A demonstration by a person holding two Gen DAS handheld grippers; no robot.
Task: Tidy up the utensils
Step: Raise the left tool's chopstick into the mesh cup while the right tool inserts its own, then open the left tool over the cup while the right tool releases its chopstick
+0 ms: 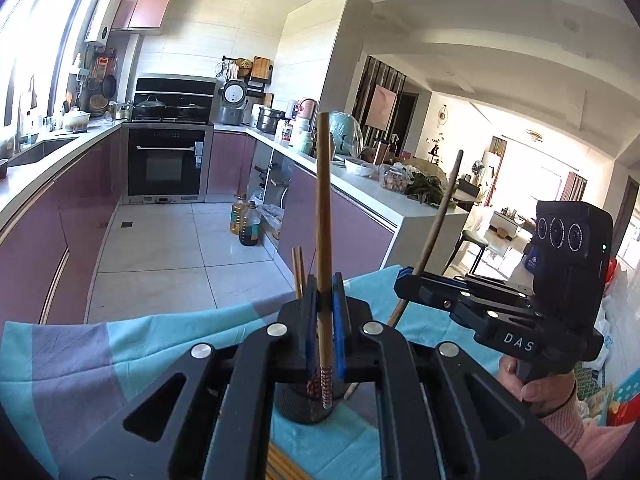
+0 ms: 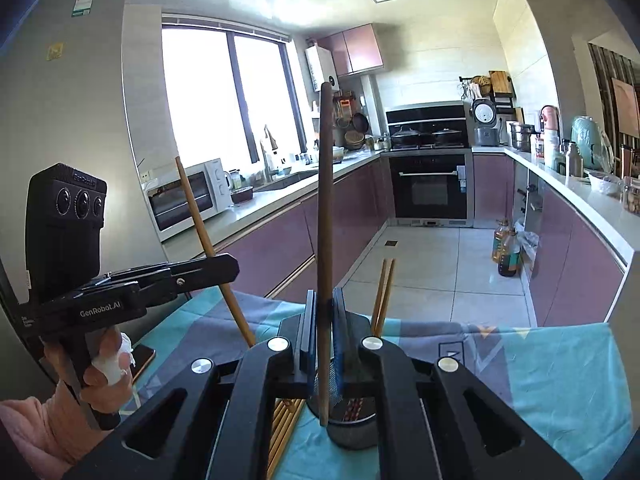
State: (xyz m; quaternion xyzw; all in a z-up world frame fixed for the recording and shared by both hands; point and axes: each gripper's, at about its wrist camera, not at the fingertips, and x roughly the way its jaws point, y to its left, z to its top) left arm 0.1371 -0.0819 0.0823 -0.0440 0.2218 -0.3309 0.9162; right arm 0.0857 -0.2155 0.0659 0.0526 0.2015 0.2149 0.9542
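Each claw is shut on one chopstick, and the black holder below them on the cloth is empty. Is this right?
Not quite: the black holder is not empty. The right wrist view shows chopsticks standing in it. The rest holds: the left claw and the right claw are each shut on one chopstick.

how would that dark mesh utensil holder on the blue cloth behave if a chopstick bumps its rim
The dark mesh utensil holder looks light, so a knock might slide it on the blue patterned cloth. It looks upright and narrow, and two wooden chopsticks lean out of it, so it may tip. The mesh appears rigid, unlikely to dent.
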